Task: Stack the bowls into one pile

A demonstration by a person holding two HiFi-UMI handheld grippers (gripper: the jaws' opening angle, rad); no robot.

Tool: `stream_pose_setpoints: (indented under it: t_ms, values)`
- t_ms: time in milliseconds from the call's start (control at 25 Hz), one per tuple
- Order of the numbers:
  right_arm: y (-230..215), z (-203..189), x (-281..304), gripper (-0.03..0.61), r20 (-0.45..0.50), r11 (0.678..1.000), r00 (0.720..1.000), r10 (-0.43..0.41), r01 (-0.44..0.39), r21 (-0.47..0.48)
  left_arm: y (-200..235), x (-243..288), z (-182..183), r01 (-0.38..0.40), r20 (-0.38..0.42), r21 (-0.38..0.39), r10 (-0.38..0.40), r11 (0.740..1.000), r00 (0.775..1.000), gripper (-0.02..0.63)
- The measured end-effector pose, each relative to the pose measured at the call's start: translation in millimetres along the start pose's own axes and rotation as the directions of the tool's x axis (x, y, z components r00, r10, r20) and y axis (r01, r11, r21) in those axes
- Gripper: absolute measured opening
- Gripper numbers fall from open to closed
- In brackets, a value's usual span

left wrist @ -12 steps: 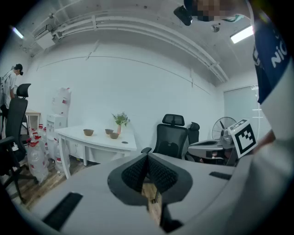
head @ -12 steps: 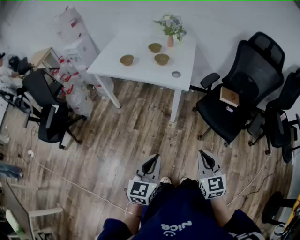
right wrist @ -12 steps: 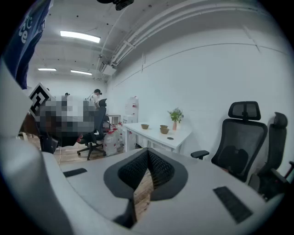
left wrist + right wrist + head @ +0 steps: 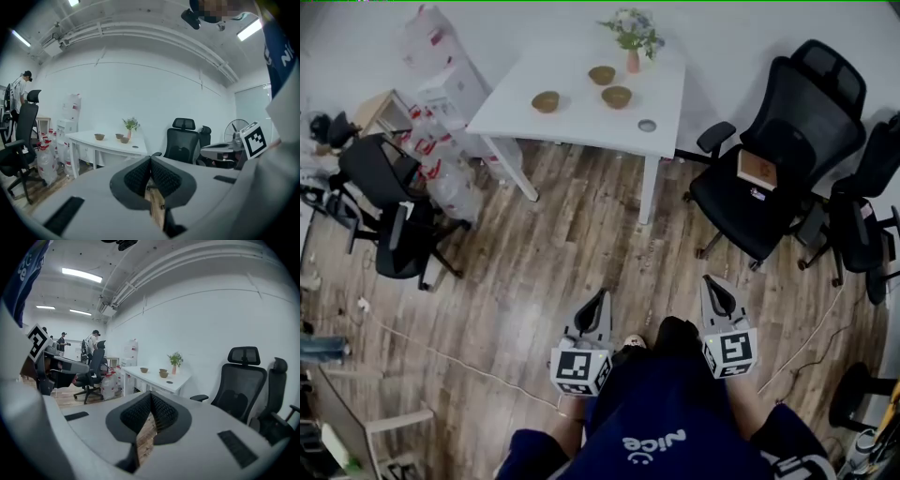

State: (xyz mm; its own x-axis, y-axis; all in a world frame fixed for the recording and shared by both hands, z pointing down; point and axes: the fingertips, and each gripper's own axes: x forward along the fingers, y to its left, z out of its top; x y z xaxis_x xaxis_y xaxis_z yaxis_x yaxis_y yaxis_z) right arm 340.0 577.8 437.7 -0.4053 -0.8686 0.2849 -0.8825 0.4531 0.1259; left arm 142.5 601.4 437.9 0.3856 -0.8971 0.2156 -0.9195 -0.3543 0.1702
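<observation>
Low in the frame, the left gripper (image 4: 598, 302) and right gripper (image 4: 712, 286) are held with jaws pressed together, nothing between them, above the wood floor (image 4: 562, 244); at upper centre, well away, a white table (image 4: 581, 127) carries the left bowl (image 4: 546, 101), far bowl (image 4: 602, 75) and right bowl (image 4: 617, 97), separate and unstacked, near a flower vase (image 4: 633, 58); a black office chair (image 4: 769, 178) stands at right.

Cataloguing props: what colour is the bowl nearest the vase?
Small round bowl: brown; clearest in head view.
</observation>
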Motion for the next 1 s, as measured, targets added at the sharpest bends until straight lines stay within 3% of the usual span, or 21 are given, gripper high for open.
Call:
stream_pose_setpoints:
  t_ms: [600, 1000]
  values:
    - [9, -18, 44, 0.021, -0.018, 0.987, 0.989, 0.147, -0.146, 0.068, 19, 19, -21, -0.064, -0.053, -0.094, 0.059, 0.994, 0.997, 0.017]
    - [-44, 1, 155, 0.021, -0.017, 0.972, 0.973, 0.230, -0.229, 0.060, 49, 110, 5, -0.154, -0.079, -0.075, 0.148, 0.985, 0.986, 0.017]
